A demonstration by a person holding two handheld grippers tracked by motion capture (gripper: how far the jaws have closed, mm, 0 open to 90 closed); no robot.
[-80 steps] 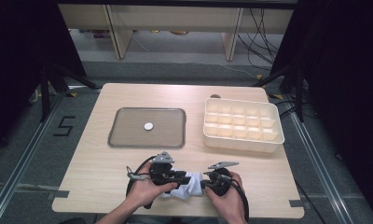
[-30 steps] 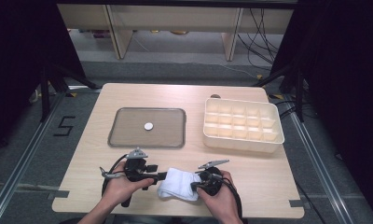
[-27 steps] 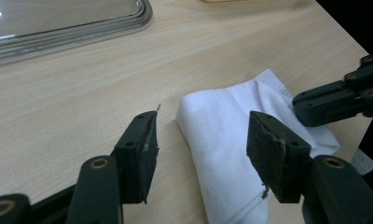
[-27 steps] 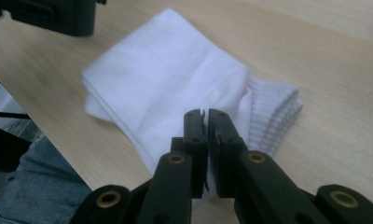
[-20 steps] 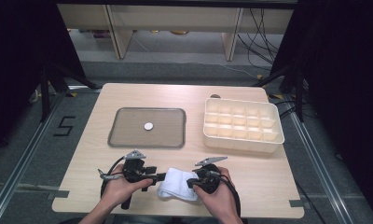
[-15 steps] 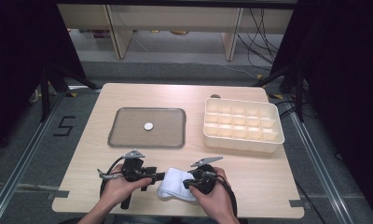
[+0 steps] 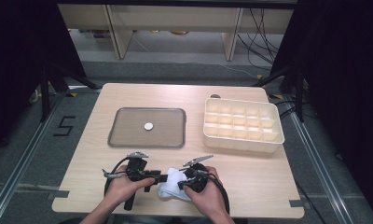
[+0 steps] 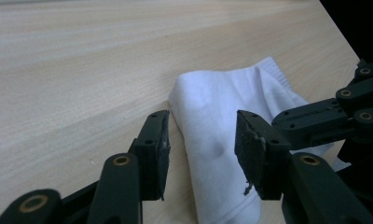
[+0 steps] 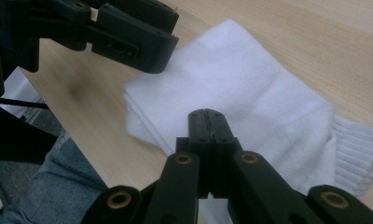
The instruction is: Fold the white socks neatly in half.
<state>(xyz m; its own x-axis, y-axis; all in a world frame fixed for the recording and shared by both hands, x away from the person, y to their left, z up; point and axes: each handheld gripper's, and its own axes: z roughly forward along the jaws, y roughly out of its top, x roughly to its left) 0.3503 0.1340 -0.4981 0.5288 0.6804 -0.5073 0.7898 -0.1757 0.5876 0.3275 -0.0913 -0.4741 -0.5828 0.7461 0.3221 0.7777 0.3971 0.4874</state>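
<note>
The white sock (image 7: 171,183) lies folded at the table's (image 7: 250,172) near edge, between both grippers — left gripper (image 8: 202,147) jaws, just closing, straddle it unpressed; right gripper (image 9: 206,125) is closed, resting over it.

numeral "5" (image 7: 63,126) on the floor

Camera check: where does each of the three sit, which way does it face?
High view: above the near edge, looking forward and down at the table; forearms, both hands show.
Left gripper view: on the left gripper, looking along its fingers at the white sock.
Right gripper view: on the right gripper, fingers together over the sock.
Shared: the sock, the left gripper.
</note>
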